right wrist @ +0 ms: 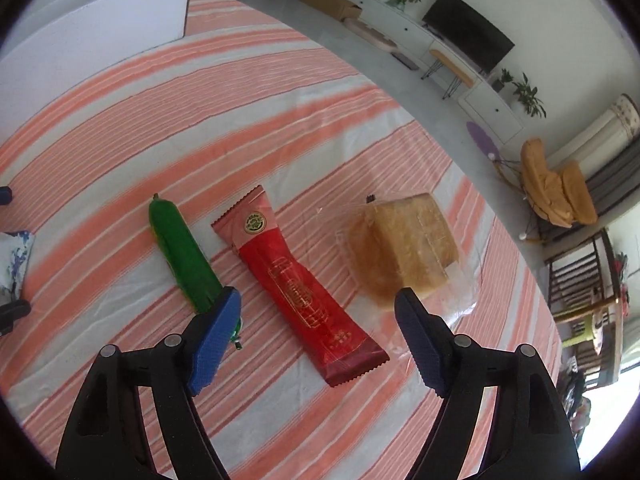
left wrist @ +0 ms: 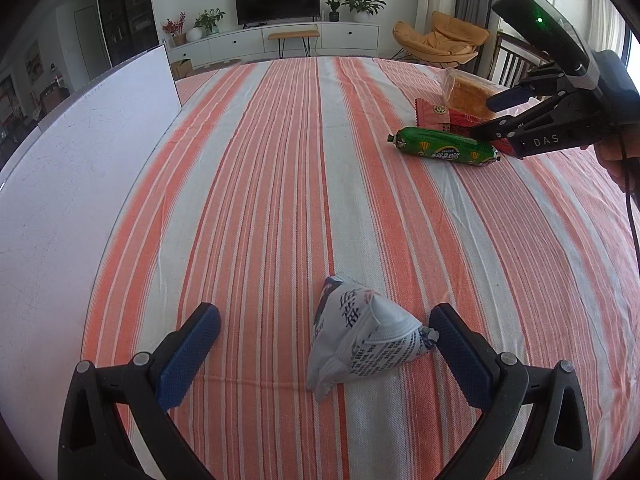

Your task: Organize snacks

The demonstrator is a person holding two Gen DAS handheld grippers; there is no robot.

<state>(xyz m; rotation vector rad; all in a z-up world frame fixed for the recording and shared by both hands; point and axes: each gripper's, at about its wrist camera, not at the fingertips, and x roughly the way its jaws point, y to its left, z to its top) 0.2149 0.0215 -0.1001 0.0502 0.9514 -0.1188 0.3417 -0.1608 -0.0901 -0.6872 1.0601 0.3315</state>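
Observation:
A white pyramid-shaped snack packet [left wrist: 360,340] with dark print lies on the striped cloth between the fingers of my left gripper [left wrist: 324,344], which is open; the right pad sits close to the packet's corner, the left pad well apart. In the right wrist view my right gripper [right wrist: 318,320] is open above a long red snack packet [right wrist: 296,280]. A green sausage stick [right wrist: 182,254] lies to its left, partly behind the left fingertip, and a wrapped block of yellow cake [right wrist: 404,250] to its right. The left wrist view shows the right gripper [left wrist: 486,116] over the green sausage [left wrist: 444,146].
A white box [left wrist: 72,168] stands at the left of the striped tablecloth [left wrist: 260,160]; its wall [right wrist: 100,28] shows at the top left in the right wrist view. A person's hand [left wrist: 616,156] holds the right gripper. A TV unit and an orange chair stand beyond the table.

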